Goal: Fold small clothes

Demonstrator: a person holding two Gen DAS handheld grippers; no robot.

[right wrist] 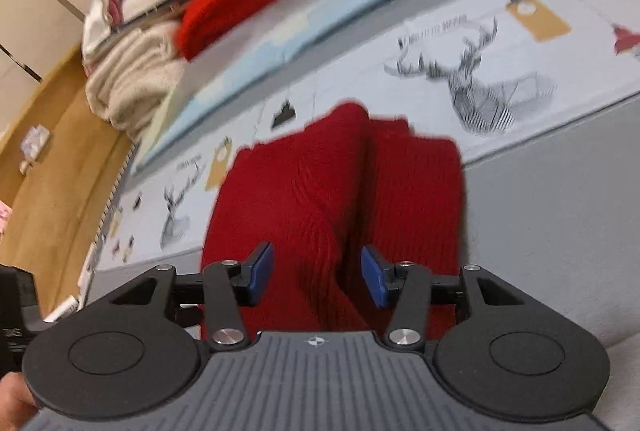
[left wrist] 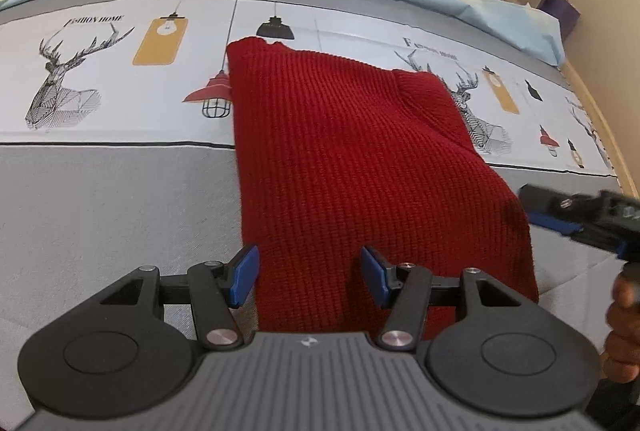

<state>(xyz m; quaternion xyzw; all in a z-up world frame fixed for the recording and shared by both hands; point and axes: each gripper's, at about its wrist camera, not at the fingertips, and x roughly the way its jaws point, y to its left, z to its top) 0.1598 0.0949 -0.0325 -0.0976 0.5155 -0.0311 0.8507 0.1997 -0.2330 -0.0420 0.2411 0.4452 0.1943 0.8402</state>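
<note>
- Printed bedsheet (left wrist: 100, 191) is being used as the folding surface; a red knit (left wrist: 360, 159) is lying centre frame, partly folded.
- Left gripper (left wrist: 310, 277) and right gripper (right wrist: 317, 275) are being held open over its near edge, nothing gripped, likely for the next fold.

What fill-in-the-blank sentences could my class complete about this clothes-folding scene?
1. The knitted garment on the bed is ____ in colour.
2. The bedsheet is printed with lamps and ____ heads.
3. The left gripper has its jaws ____.
4. The fingertip pads are ____ in colour.

Missing words: red; deer; open; blue
</note>
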